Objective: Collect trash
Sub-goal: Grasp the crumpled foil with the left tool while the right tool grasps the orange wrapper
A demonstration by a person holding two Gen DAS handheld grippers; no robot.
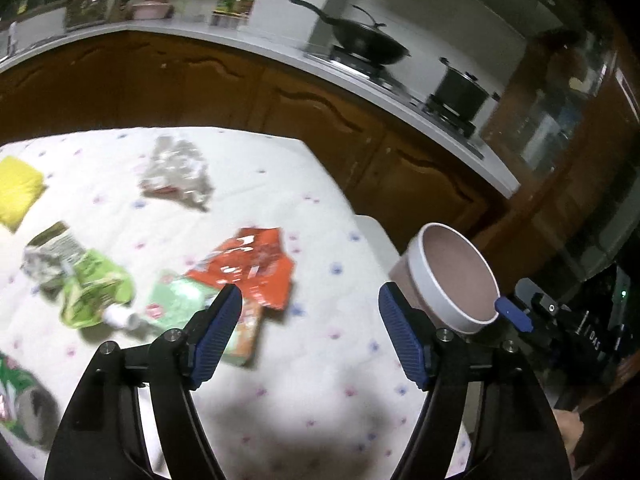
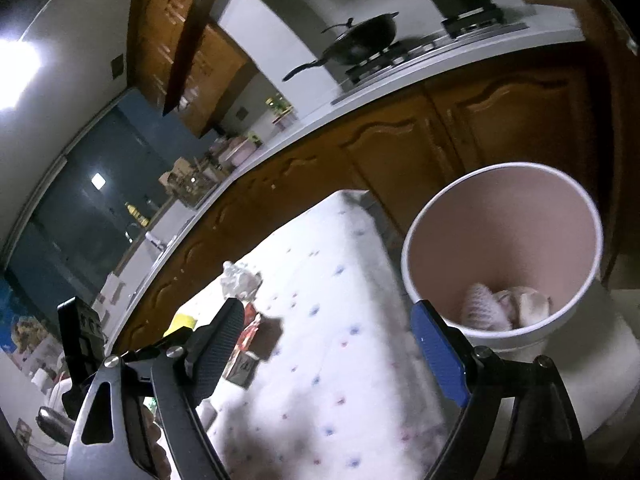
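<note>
Trash is seen scattered on the table (image 1: 320,360), which is covered by a white dotted cloth. Landmark: the red wrapper (image 1: 252,268), lying near the table's middle in the left wrist view. A pale green packet (image 1: 176,300) is overlapped by it on the left side; further left a crumpled green pouch (image 1: 96,292) with a white spout is found, then a silvery crumpled wrapper (image 1: 44,252) touching that pouch. Beyond the red wrapper, toward the cabinets, a clear crinkled bag (image 1: 176,172) is placed; far left of it a yellow sponge (image 1: 16,188) is seen at the frame edge. Another green-printed packet (image 1: 20,404) is partly cut off at the lower left. To the right of the red wrapper, off the table edge, the bin (image 1: 456,280) is positioned, white-rimmed with a pinkish interior; crumpled pale waste (image 2: 504,304) is seen at its bottom in the right wrist view. The left gripper (image 1: 310,332) is held over the table just this side of the red wrapper, jaws spread, nothing gripped. The right gripper (image 2: 332,344) is held beside the bin rim, jaws spread wide, nothing gripped. Behind the table: wooden cabinets (image 1: 200,84), white counter, a wok (image 1: 368,44) and a pot (image 1: 460,92) on the stove. Frames are motion-blurred.
</note>
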